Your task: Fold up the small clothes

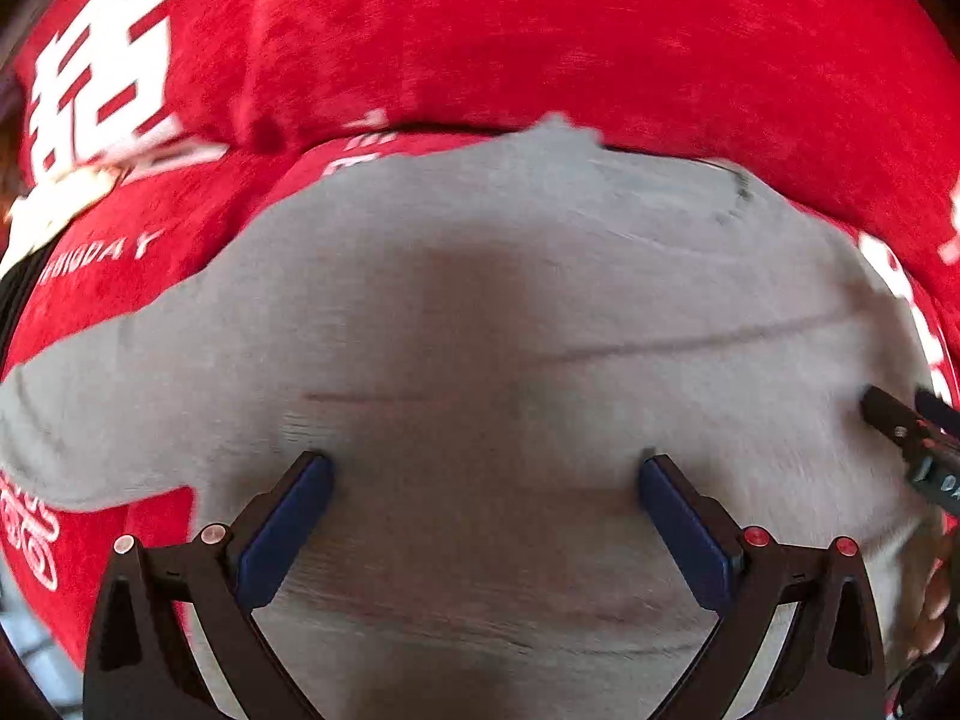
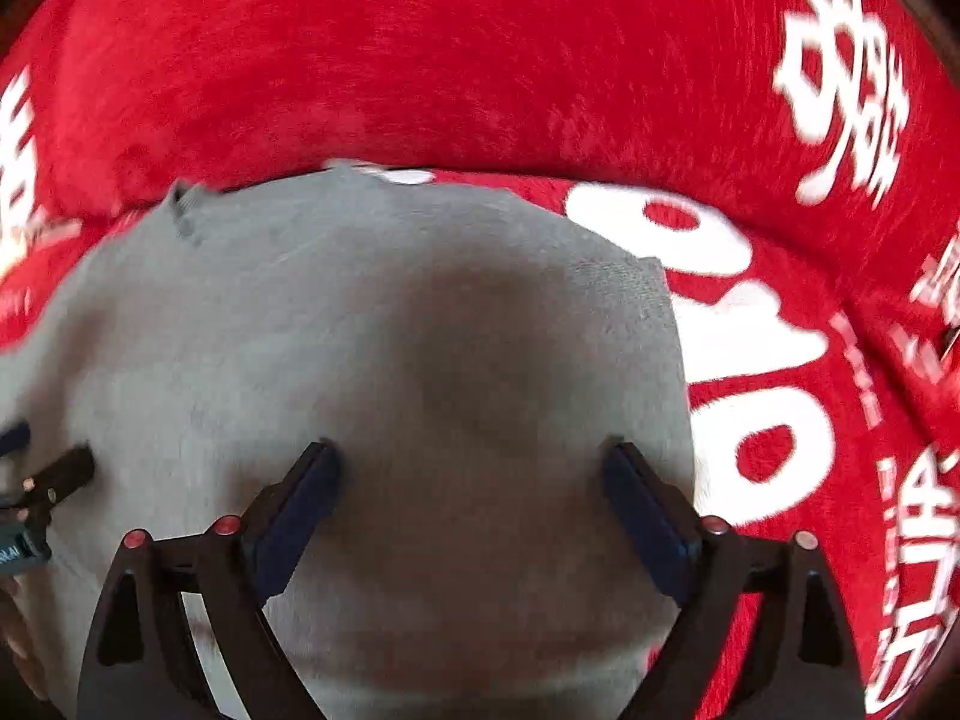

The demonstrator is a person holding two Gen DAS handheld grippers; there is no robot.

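Observation:
A grey garment [image 1: 480,312] lies spread flat on a red plush cover [image 1: 540,30] with white lettering. My left gripper [image 1: 486,468] hangs just above the garment, open, with only flat cloth under the gap between its blue pads. In the right wrist view the same grey garment [image 2: 372,312] fills the middle, with a ribbed edge [image 2: 624,282] at its right side. My right gripper [image 2: 471,456] is open above it, nothing pinched. Each gripper shows in the other's view: the right gripper [image 1: 912,444] at the far right edge, the left gripper [image 2: 42,492] at the far left edge.
The red cover [image 2: 420,60] rises like a cushion or backrest behind the garment. Big white characters [image 2: 750,360] are printed to the right, more white characters [image 1: 102,72] at the upper left. A hand [image 1: 936,600] shows at the right border.

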